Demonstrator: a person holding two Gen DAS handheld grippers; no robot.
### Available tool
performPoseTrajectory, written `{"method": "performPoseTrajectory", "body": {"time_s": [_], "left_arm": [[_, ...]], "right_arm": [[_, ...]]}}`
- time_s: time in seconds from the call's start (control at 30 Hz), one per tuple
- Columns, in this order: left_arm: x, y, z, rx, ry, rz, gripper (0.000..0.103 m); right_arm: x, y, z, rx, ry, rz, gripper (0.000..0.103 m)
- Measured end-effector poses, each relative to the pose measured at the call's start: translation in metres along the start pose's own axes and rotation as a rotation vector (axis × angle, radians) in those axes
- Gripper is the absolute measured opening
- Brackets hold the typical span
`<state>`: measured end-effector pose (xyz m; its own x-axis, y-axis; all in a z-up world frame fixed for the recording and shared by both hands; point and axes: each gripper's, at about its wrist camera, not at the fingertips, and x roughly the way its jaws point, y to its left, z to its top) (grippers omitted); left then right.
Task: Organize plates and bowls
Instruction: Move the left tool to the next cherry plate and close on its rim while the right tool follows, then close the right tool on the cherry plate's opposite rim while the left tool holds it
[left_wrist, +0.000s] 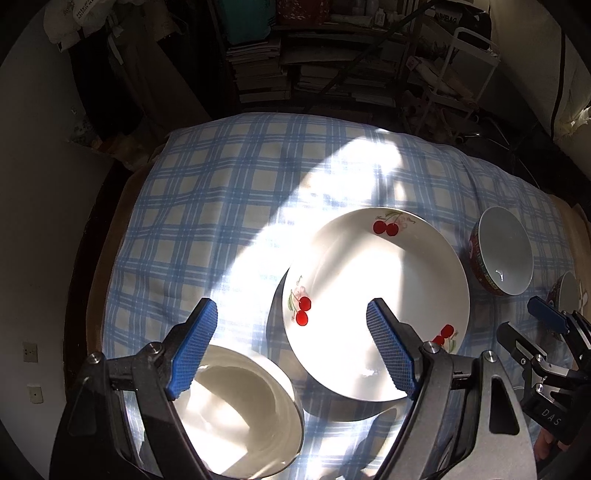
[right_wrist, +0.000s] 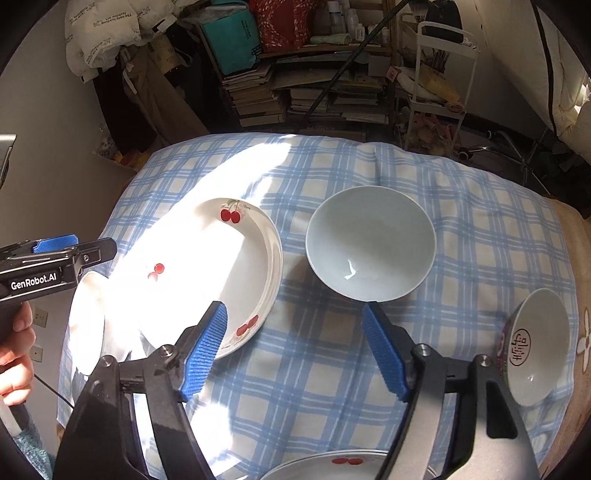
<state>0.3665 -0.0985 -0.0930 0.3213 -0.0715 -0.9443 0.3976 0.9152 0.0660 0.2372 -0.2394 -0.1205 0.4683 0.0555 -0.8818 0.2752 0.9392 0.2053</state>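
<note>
Surface (right_wrist: 332, 387): covered with a blue and white checked cloth, a broad band of sunlight falling across its left half.
Cherry plate (left_wrist: 376, 302): white, deep-rimmed, printed with red cherries, lying flat in the sun near the middle of the surface.
White bowl (left_wrist: 236, 417): plain, upright, just beside the cherry plate at the near left corner.
Pale bowl (right_wrist: 371, 243): upright and empty, right of the cherry plate, a strip of cloth between them; red pattern on its outer wall.
Stamped bowl (right_wrist: 537, 347): near the right edge, a red round mark printed inside, patterned outside.
Second cherry plate (right_wrist: 347, 465): only its far rim shows at the near edge of the surface.
Left tool (left_wrist: 291, 347): released, blue pads wide apart, pointing steeply down over the gap between white bowl and cherry plate, gripping nothing.
Right tool (right_wrist: 295, 350): released, pads spread, hanging over bare cloth between cherry plate and pale bowl, nothing between them.
Hand (right_wrist: 14, 347): wrapped around the left tool's grip.
</note>
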Motion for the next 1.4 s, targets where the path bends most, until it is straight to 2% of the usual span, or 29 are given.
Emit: {"method": "performPoseTrajectory", "body": {"time_s": [0.37, 0.43, 0.57, 0.63, 0.67, 0.73, 0.77, 0.8, 0.83, 0.9, 0.97, 1.1, 1.4], "left_arm": [[0.058, 0.004, 0.017, 0.011, 0.095, -0.020, 0.081], [0.066, 0.004, 0.018, 0.004, 0.112, -0.024, 0.081], [0.076, 0.008, 0.022, -0.018, 0.125, -0.055, 0.065], [0.081, 0.006, 0.023, -0.004, 0.127, -0.063, 0.047], [0.085, 0.005, 0.023, 0.005, 0.138, -0.073, 0.032], [0.090, 0.004, 0.023, 0.001, 0.144, -0.070, 0.030], [0.093, 0.003, 0.023, 0.003, 0.143, -0.069, 0.025], [0.095, 0.002, 0.022, 0.003, 0.145, -0.067, 0.023], [0.097, 0.002, 0.023, 0.001, 0.147, -0.065, 0.023], [0.099, 0.004, 0.023, -0.010, 0.145, -0.078, 0.023], [0.100, 0.007, 0.024, -0.017, 0.146, -0.098, 0.023], [0.101, 0.013, 0.024, -0.030, 0.146, -0.127, 0.023], [0.081, 0.014, 0.011, -0.011, 0.131, -0.121, 0.022]], "right_arm": [[0.037, 0.005, 0.002, 0.005, 0.055, 0.009, 0.073], [0.040, 0.004, 0.003, 0.018, 0.058, 0.036, 0.073], [0.048, 0.005, 0.003, 0.021, 0.077, 0.036, 0.073], [0.053, 0.005, 0.004, 0.029, 0.090, 0.045, 0.068], [0.057, 0.006, 0.005, 0.033, 0.099, 0.049, 0.063], [0.063, 0.007, 0.006, 0.037, 0.108, 0.050, 0.060], [0.065, 0.008, 0.006, 0.037, 0.112, 0.049, 0.055], [0.068, 0.008, 0.007, 0.035, 0.120, 0.050, 0.044], [0.072, 0.009, 0.008, 0.036, 0.129, 0.053, 0.039], [0.077, 0.009, 0.008, 0.039, 0.147, 0.062, 0.022], [0.081, 0.009, 0.008, 0.049, 0.154, 0.091, 0.018], [0.083, 0.007, 0.009, 0.068, 0.162, 0.117, 0.017], [0.072, 0.003, 0.003, 0.069, 0.155, 0.143, 0.015]]}}
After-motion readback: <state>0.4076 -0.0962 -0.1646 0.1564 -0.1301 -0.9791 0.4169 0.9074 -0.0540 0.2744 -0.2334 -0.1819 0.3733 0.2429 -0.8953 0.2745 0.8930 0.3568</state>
